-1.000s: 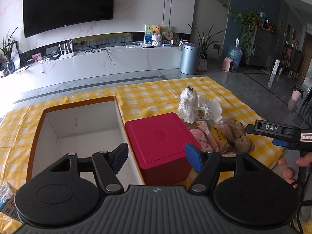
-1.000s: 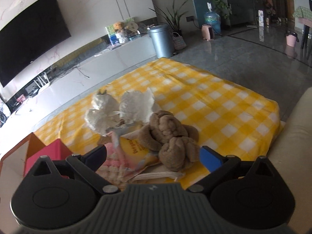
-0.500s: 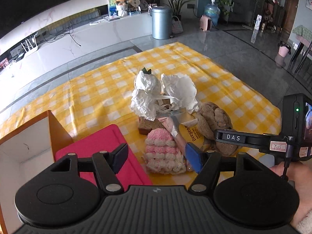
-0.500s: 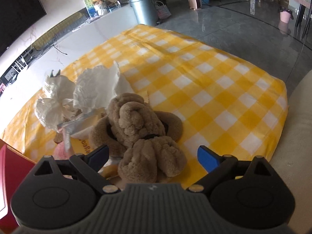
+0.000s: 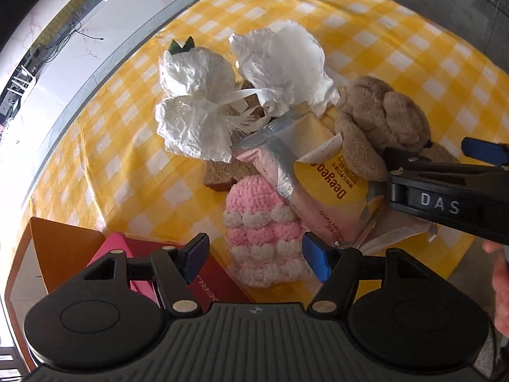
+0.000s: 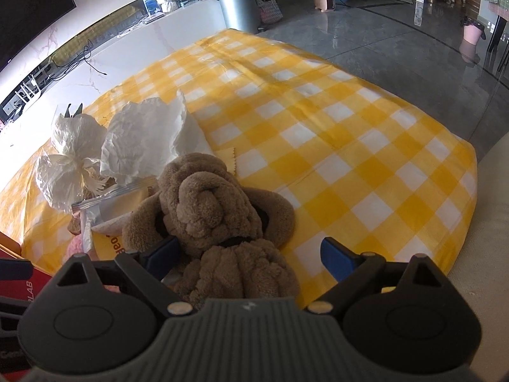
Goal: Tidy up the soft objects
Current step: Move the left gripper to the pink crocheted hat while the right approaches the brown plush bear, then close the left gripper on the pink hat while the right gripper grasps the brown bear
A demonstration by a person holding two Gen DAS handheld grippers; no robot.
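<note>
Yellow check cloth (image 6: 334,146): right fingers (image 6: 251,253) open, closing around brown plush (image 6: 206,203); left fingers (image 5: 254,256) open over pink knit (image 5: 261,238). Grip mid-body, squeeze gently.

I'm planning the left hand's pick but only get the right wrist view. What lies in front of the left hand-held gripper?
Observer: A pink-and-white crocheted piece lies just ahead of the left hand-held gripper, whose jaws stand open and grip nothing.
Operator: Is anything lying on it?
Observer: Yes, the yellow-and-pink snack packet overlaps its upper right side.
Operator: Anything at its far end?
Observer: A flat brown slab, perhaps a sponge, lies there, partly under the white plastic bag.
</note>
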